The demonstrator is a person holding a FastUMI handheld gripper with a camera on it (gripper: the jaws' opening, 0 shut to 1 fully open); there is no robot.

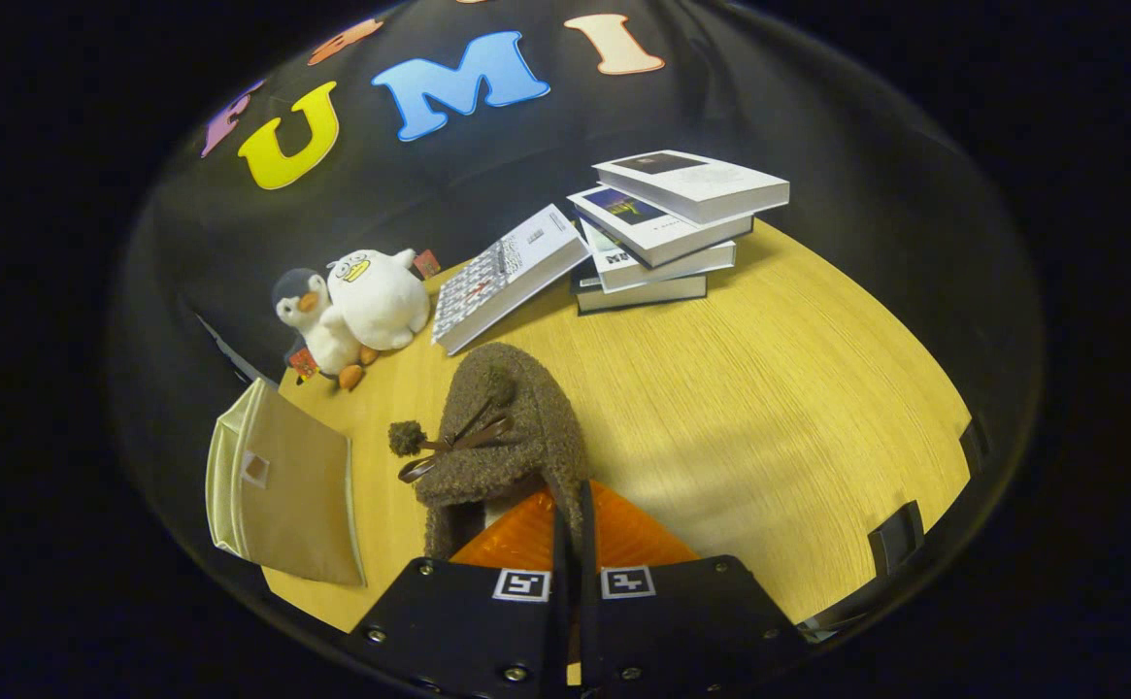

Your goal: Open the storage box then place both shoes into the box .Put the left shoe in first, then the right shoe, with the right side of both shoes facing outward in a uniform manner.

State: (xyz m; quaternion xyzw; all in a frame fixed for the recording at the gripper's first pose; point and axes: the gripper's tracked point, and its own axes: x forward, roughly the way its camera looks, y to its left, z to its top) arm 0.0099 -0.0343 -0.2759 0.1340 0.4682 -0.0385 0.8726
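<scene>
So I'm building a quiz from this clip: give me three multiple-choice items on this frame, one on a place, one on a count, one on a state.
1. Where is the brown fuzzy shoe?
A. Between and just ahead of the fingers
B. On the book stack
C. Inside the storage box

2. How many plush toys sit beyond the shoe?
A. One
B. Two
C. Four

3. What is the gripper doing?
A. Wide open over bare table
B. Closed on the shoe's edge
C. Holding a book

Key:
1 A, the shoe's rim sits in the narrow gap between the fingers, over the wooden table.
2 B, a grey penguin leans on a white duck plush, near the books.
3 B, both fingers press together on the shoe, beside the beige storage box.
</scene>
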